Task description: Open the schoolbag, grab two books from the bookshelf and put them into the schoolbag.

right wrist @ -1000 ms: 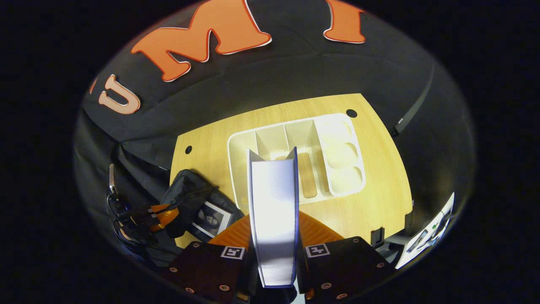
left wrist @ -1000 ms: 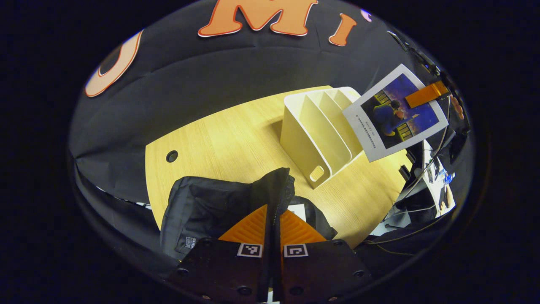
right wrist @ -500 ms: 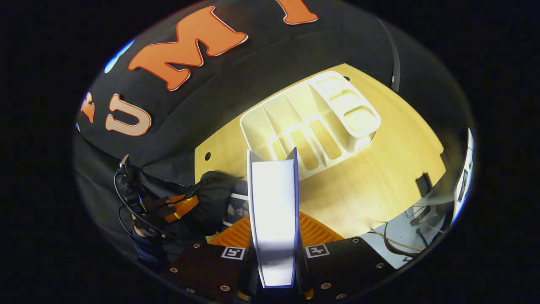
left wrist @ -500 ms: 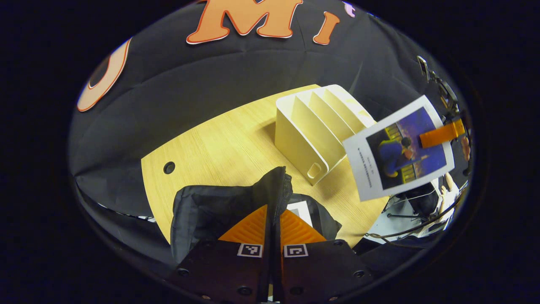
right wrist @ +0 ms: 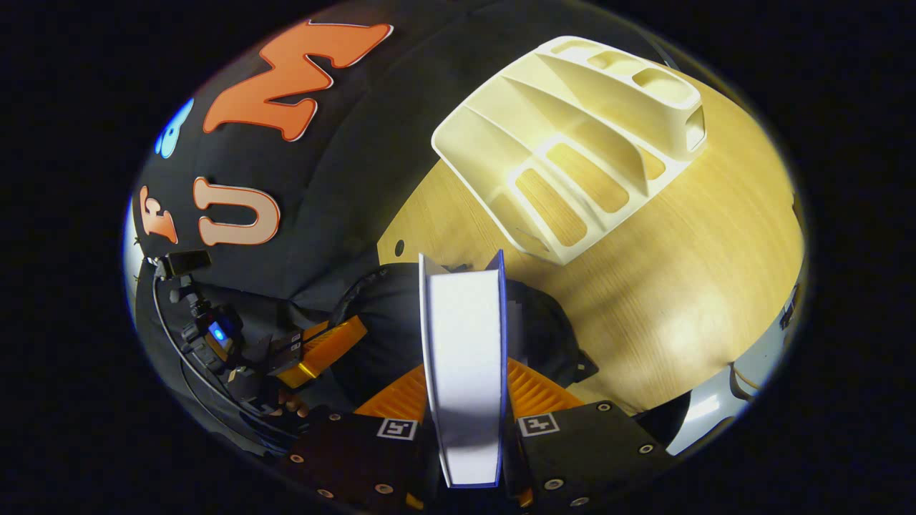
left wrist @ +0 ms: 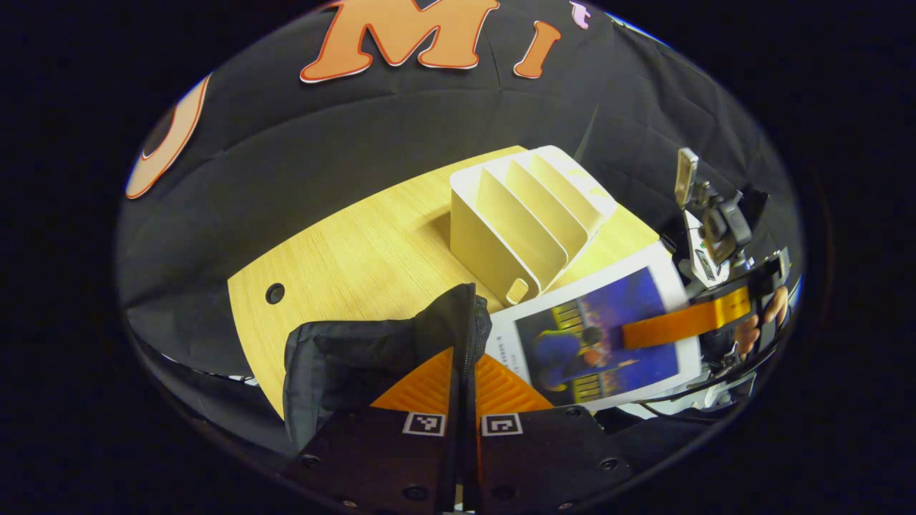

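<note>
Left gripper view: one book (left wrist: 597, 340), one schoolbag (left wrist: 358, 357), one bookshelf (left wrist: 526, 214).

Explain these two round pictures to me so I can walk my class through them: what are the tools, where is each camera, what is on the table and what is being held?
A person holds a two-finger gripper in each hand. A camera rides on each one and looks along its fingers.

In the left gripper view, the left gripper is shut on the raised edge of a black schoolbag, holding it up. Farther right, the right gripper carries a book towards the bag, its picture cover facing the camera.

In the right gripper view, the same book stands edge-on between that gripper's fingers, just above the schoolbag. The left gripper shows at the bag's left side.

On the wooden table stands a pale bookshelf with slanted dividers, its slots empty.
</note>
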Demonstrator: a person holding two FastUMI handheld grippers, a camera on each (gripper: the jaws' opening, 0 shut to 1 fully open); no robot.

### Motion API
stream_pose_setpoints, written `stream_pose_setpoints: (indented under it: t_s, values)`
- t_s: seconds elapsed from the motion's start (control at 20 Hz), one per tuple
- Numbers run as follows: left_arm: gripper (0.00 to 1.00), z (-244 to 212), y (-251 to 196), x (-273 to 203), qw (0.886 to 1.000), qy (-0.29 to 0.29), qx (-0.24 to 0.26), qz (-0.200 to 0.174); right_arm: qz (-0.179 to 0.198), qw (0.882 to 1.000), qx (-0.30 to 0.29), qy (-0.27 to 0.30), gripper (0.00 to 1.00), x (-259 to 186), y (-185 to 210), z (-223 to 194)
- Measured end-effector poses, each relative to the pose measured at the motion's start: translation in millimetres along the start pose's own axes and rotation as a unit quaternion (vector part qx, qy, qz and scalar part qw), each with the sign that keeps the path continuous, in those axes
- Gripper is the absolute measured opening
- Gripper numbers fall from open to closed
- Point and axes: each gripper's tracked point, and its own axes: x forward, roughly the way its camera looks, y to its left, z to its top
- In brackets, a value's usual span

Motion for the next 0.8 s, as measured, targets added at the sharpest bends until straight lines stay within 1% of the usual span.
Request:
stream_pose_setpoints:
  t_s: [0.1,0.25,0.35,0.45,0.6,0.7,0.75,0.8]
  values:
    - [0.04,1.3,-2.9,-0.7,1.000,-0.004,-0.001,-0.002,0.015,1.000,0.006,0.003,0.36,26.5,3.0,-6.8]
    - [0.04,-0.5,-12.4,1.6,1.000,-0.004,0.001,-0.009,0.059,0.998,0.022,0.020,0.36,63.9,19.8,-22.1]
    - [0.04,0.8,-22.4,1.9,1.000,-0.006,0.007,-0.014,0.080,0.996,0.042,0.024,0.36,80.1,27.1,-26.9]
    - [0.04,3.1,-27.9,1.6,1.000,-0.009,0.009,-0.014,0.085,0.995,0.042,0.024,0.36,93.2,28.1,-30.0]
    - [0.04,6.3,-38.1,5.1,1.000,-0.006,0.002,-0.023,0.105,0.993,0.039,0.035,0.36,112.8,35.7,-33.4]
    - [0.04,5.5,-46.9,7.2,1.000,-0.005,0.005,-0.028,0.119,0.991,0.038,0.044,0.36,122.9,37.4,-35.9]
    - [0.04,6.8,-47.8,9.7,1.000,-0.004,0.009,-0.028,0.124,0.990,0.038,0.048,0.46,129.0,39.8,-38.7]
    - [0.05,8.6,-50.0,11.4,1.000,-0.005,0.010,-0.027,0.129,0.989,0.038,0.056,0.36,132.8,40.9,-44.2]
